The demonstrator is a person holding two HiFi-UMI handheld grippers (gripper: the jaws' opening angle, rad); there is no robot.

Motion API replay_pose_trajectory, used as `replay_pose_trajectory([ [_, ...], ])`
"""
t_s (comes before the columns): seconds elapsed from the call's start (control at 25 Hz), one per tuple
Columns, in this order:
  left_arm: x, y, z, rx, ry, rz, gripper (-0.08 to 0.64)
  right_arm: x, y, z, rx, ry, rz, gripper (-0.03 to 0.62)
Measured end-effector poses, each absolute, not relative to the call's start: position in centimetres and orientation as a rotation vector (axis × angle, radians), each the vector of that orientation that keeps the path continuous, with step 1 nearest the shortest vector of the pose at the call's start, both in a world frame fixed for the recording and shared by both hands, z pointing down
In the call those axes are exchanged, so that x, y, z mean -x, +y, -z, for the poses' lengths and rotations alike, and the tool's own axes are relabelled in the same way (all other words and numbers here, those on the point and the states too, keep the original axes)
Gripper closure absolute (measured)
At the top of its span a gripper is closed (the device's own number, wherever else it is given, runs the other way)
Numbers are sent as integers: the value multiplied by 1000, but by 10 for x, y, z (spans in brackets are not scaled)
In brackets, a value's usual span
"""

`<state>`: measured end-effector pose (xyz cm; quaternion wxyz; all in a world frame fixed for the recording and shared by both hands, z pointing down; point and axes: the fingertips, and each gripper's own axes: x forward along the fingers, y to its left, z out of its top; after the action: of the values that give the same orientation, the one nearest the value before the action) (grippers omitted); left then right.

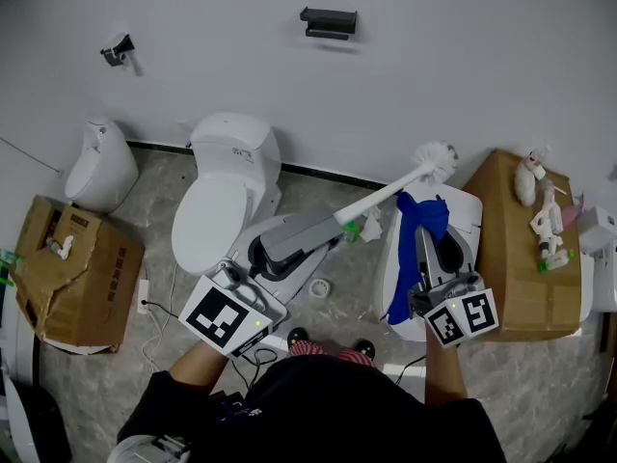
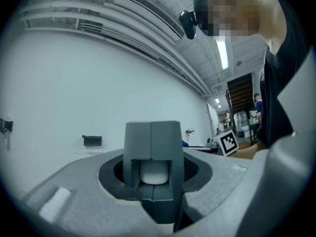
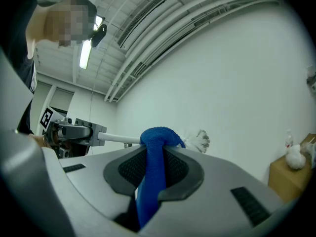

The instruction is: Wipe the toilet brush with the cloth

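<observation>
The white toilet brush [image 1: 436,160] is held out level, bristles to the right, above the floor. My left gripper [image 1: 339,222] is shut on the end of its handle [image 1: 381,199]; in the left gripper view the white handle end [image 2: 154,173] sits clamped between the grey jaws of that gripper [image 2: 153,164]. My right gripper [image 1: 434,234] is shut on a blue cloth [image 1: 421,215], which drapes over the brush handle just short of the bristles. The right gripper view shows the cloth [image 3: 157,147] bunched in this gripper [image 3: 155,159], wrapped over the handle [image 3: 118,138], with the bristles [image 3: 201,141] beyond.
A white toilet [image 1: 227,181] stands against the wall at left, with a white urinal-like fixture [image 1: 101,167] further left. Cardboard boxes sit at left [image 1: 77,268] and right [image 1: 525,249], the right one carrying white bottles. A small white ring [image 1: 320,287] lies on the floor.
</observation>
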<state>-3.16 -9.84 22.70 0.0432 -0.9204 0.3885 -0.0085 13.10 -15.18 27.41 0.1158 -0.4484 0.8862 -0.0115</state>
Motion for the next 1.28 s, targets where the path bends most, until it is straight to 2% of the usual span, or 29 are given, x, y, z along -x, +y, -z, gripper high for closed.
replay_pose_trajectory([
  [1.28, 49, -109, -237, 2773, 1276, 80, 396, -127, -144, -270, 1268, 2627, 32, 523],
])
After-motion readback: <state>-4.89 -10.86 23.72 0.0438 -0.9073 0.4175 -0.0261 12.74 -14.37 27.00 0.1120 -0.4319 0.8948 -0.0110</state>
